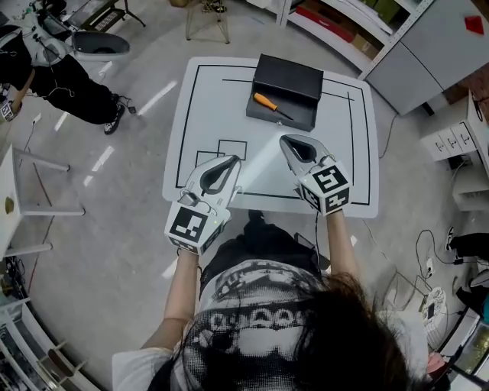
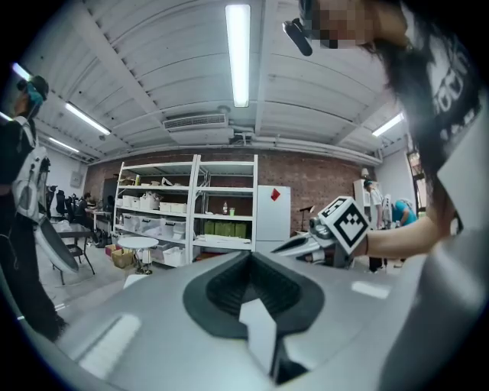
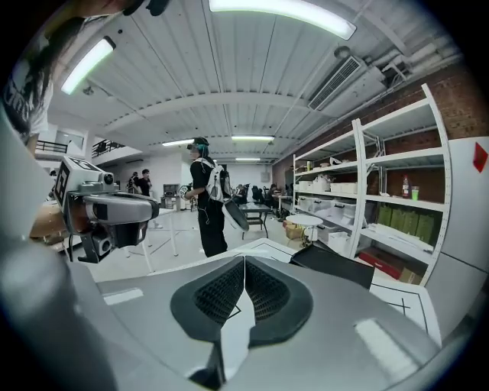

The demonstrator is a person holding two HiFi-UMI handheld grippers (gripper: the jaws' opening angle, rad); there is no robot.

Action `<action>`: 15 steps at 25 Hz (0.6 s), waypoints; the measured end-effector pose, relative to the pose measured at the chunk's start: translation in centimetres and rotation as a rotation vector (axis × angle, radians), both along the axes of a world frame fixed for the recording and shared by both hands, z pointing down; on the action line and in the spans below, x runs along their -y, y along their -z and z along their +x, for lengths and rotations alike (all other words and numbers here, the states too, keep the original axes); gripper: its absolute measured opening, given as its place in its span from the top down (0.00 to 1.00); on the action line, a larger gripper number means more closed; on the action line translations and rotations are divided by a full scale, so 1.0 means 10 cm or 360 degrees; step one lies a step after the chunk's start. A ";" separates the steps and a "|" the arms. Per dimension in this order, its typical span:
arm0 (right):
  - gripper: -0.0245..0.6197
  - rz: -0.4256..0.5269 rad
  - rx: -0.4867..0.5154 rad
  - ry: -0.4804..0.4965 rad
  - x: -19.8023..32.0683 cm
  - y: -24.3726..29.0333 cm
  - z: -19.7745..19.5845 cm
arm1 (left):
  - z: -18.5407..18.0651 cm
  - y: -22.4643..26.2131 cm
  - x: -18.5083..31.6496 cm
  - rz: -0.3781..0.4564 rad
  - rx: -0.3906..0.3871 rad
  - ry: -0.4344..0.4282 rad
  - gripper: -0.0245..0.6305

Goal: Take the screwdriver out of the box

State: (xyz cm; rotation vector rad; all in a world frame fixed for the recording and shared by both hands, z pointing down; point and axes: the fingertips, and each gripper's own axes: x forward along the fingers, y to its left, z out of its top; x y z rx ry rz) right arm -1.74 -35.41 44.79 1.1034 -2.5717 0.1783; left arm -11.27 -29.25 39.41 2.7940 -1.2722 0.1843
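Observation:
An orange-handled screwdriver (image 1: 269,103) lies in the open black box (image 1: 294,76) at the far side of the white table (image 1: 206,99). Both grippers hover over the table's near half, short of the box. My left gripper (image 1: 235,162) (image 2: 248,258) has its pads together with nothing between them. My right gripper (image 1: 284,140) (image 3: 244,260) is likewise shut and empty, pointing toward the box (image 3: 336,263), which lies ahead and to its right. Each gripper shows in the other's view: the right gripper (image 2: 286,246) and the left gripper (image 3: 153,208).
Black lines are taped on the table top. A person in black (image 1: 76,88) (image 3: 206,198) stands off the table's far left beside a round white stool (image 1: 99,42). Shelving (image 1: 344,23) and a white cabinet (image 1: 451,141) line the right side.

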 end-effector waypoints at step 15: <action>0.89 -0.0155 -0.0297 0.0201 1.43 -0.65 0.02 | 0.01 0.01 0.70 -0.0020 0.0047 0.0125 0.96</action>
